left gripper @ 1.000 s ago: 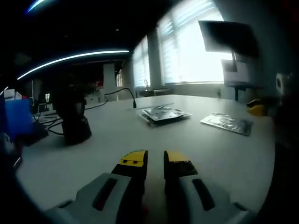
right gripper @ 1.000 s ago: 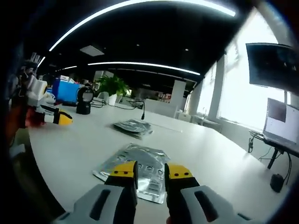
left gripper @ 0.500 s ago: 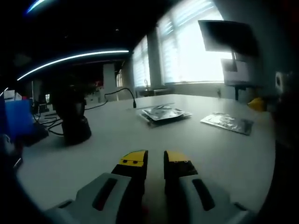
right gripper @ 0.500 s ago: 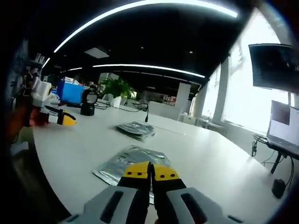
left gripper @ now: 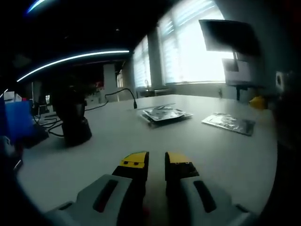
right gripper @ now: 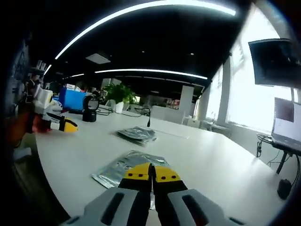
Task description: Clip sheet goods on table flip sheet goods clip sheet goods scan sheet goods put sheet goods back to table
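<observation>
crinkled silver foil sheet (right gripper: pixel 126 168) lies flat, right tongs (right gripper: pixel 151 173) pinched on its edge.

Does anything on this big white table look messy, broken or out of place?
Nothing stands out. The flat silver foil pouch lies on the white table under the right claw, whose jaws are together over its near edge. A small stack of silver pouches sits further back, and the black scanner stand stands upright.

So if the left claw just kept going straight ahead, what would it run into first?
Probably bare white tabletop first; further along its line sits the stack of silvery foil pouches, though depth is hard to judge.
</observation>
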Demonstrator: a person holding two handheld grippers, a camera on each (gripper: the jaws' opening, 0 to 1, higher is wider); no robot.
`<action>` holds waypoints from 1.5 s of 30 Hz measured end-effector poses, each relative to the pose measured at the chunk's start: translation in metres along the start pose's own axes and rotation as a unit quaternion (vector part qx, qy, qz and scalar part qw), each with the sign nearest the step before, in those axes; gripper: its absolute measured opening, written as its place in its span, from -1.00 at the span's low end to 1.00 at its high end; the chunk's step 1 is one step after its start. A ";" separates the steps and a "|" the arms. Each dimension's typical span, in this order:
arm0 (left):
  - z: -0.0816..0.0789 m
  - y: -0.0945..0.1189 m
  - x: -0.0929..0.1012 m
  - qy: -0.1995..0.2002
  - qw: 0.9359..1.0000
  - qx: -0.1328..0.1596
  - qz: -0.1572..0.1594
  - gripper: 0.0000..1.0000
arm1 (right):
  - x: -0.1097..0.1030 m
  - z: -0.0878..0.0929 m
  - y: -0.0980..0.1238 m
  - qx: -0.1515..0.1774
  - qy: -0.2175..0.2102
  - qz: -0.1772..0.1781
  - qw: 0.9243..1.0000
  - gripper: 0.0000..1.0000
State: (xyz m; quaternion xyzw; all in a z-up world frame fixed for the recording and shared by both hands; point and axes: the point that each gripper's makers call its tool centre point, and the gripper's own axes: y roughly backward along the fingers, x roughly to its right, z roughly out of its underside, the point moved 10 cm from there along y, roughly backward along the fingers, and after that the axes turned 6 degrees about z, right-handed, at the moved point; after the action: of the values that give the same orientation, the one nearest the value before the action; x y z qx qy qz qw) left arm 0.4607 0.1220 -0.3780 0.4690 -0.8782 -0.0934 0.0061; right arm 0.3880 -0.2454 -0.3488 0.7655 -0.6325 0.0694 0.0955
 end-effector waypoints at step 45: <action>0.000 0.004 0.010 -0.008 1.000 0.004 0.002 -0.87 | 0.053 0.004 -0.031 0.028 -0.020 -0.045 0.998 -1.00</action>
State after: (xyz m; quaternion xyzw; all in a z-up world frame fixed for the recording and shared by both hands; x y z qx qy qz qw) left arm 0.4514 0.1160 -0.3780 0.4667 -0.8794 -0.0936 -0.0028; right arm 0.4282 -0.2915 -0.3429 0.7968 -0.5970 0.0673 0.0648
